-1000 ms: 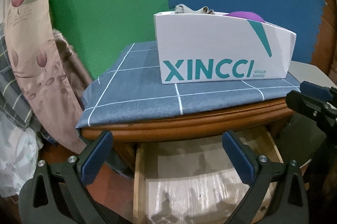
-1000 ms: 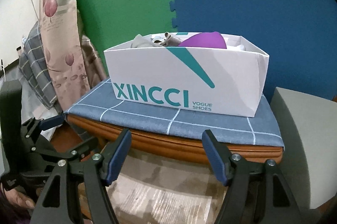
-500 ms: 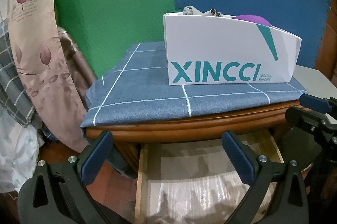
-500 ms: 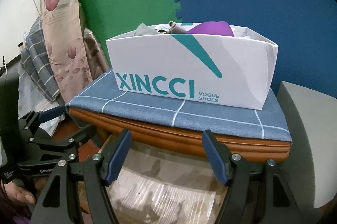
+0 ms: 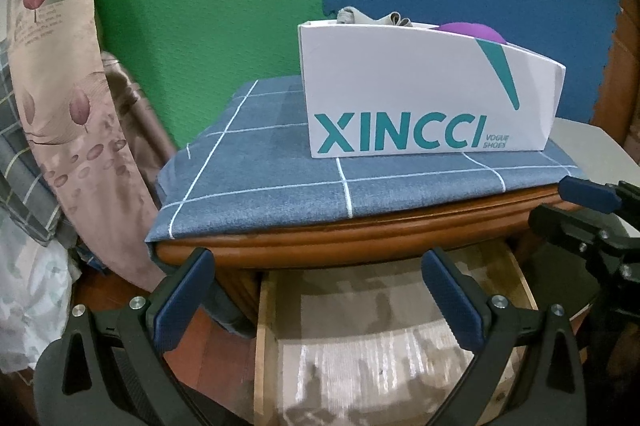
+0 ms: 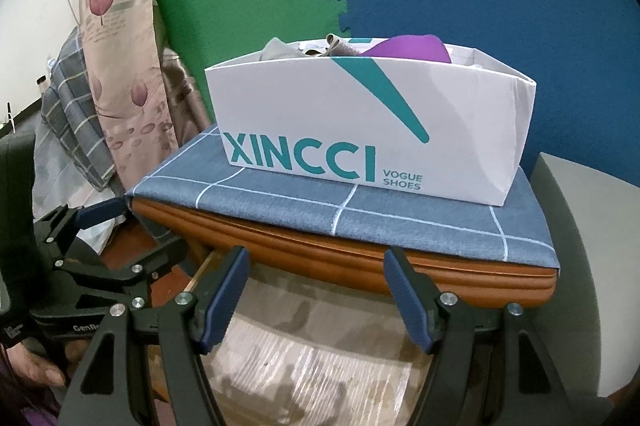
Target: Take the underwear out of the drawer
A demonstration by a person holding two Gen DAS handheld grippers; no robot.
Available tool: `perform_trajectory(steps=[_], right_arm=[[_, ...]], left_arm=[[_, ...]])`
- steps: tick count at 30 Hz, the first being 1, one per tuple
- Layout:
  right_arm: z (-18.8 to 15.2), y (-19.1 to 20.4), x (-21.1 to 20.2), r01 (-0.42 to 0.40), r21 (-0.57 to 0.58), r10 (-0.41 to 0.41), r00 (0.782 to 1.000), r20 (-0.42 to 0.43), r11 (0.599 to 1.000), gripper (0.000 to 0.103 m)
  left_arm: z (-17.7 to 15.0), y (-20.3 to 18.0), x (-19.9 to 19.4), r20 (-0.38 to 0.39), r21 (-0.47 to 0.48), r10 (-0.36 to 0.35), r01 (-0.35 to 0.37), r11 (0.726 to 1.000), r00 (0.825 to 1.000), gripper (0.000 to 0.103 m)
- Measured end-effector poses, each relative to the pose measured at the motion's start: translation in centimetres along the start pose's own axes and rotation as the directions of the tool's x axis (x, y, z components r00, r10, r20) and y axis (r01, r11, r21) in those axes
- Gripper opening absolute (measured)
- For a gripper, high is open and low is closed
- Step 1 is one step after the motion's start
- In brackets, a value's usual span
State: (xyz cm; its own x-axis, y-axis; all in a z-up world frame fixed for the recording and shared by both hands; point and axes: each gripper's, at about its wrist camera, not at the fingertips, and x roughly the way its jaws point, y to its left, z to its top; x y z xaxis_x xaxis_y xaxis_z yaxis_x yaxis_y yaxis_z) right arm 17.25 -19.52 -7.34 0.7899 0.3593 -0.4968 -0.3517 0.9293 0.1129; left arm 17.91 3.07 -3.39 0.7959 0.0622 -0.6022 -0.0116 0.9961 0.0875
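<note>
An open wooden drawer point(image 5: 262, 346) point(image 6: 200, 274) lined with grey patterned paper sits below the nightstand top; no underwear shows in its visible part. My left gripper point(image 5: 318, 298) is open and empty above the drawer's front. My right gripper point(image 6: 318, 300) is open and empty over the same drawer, and it also shows at the right edge of the left wrist view point(image 5: 588, 202). A white XINCCI shoe box point(image 5: 420, 98) point(image 6: 360, 122) on the top holds grey cloth point(image 5: 372, 18) point(image 6: 280, 50) and a purple piece point(image 5: 472, 31) point(image 6: 412, 48).
A blue checked cloth point(image 5: 280, 182) point(image 6: 400, 214) covers the nightstand top. Floral and plaid bedding point(image 5: 60, 106) point(image 6: 116, 86) hangs at the left. Green and blue foam mats point(image 5: 200, 6) line the wall. A grey surface point(image 6: 576, 226) stands at the right.
Both grippers have drifted slightly, so the box sits further right in the left view and looms larger in the right view. Both jaws stay open and empty.
</note>
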Motion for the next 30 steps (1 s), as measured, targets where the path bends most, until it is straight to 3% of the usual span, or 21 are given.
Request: perform_trajectory(steps=[9,19,30], right_arm=[[-0.11,-0.02,0.01,-0.003,0.004,0.003,1.000,-0.002,1.000,0.071],[-0.18,0.03,-0.01,-0.002,-0.001,0.002,1.000,-0.004,1.000,0.071],[-0.14,0.10,0.10,0.001,0.002,-0.001,1.000,-0.013,1.000,0.071]], left_arm=[[0.38,0.02,-0.79,0.060,0.005,0.028,-0.029,1.000,0.998,0.103],[0.52,-0.19,-0.34,0.002,0.023,0.035,-0.035,0.999,0.999,0.103],[0.40,0.26,-0.04,-0.024,-0.012,-0.026,0.026,1.000,0.999,0.103]])
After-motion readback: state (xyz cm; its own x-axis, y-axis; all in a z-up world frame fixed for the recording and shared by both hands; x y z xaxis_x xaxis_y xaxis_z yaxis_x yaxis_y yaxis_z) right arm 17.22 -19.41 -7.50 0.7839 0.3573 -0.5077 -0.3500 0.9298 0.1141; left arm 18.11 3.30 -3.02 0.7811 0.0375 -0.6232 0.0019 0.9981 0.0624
